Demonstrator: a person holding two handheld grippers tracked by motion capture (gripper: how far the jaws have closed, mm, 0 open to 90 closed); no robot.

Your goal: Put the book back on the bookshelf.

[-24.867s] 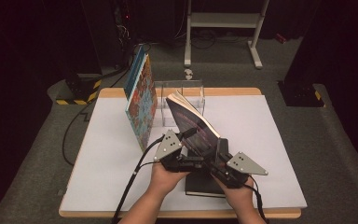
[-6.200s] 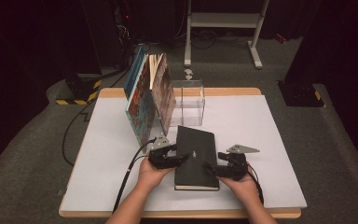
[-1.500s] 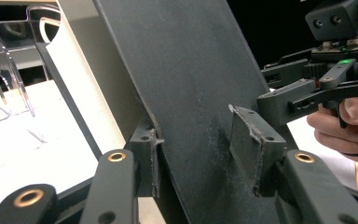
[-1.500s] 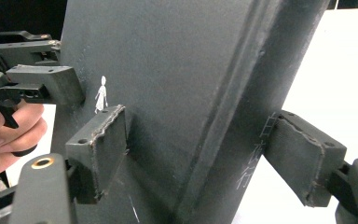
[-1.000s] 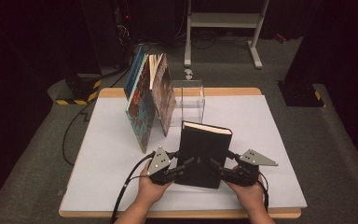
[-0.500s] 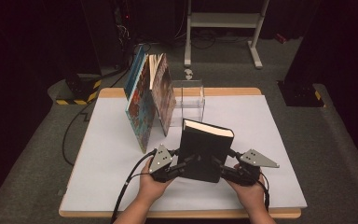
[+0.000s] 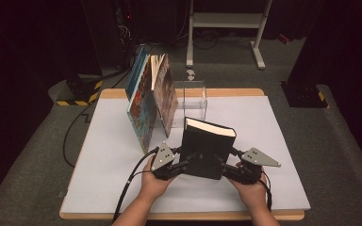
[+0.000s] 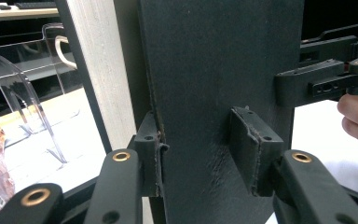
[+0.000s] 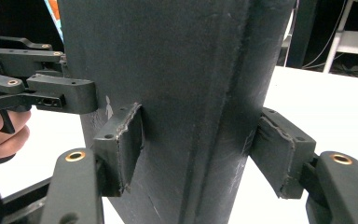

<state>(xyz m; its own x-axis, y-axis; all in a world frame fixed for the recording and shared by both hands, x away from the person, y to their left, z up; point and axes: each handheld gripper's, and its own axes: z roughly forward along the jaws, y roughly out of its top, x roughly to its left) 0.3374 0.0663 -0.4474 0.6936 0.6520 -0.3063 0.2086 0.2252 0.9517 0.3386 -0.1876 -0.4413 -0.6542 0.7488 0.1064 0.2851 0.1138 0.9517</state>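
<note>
The black book (image 7: 207, 149) stands upright near the desk's (image 7: 283, 141) front edge, its lower edge hidden behind both claws. The left claw (image 8: 198, 158) and right claw (image 9: 200, 154) each clamp one side of it; the right has just tightened. Six seconds back, the book lay flat.

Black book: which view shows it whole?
The high view: the black book stands upright, pale page edge on top, clamped between left gripper and right gripper. The gripper views show close-up cover sections between pads.

Black book (image 7: 206, 150) upright on white table (image 7: 273, 141), left gripper (image 7: 176, 165) and right gripper (image 7: 226, 167) clamping its sides; picture books (image 7: 151, 101) leaning behind
</note>
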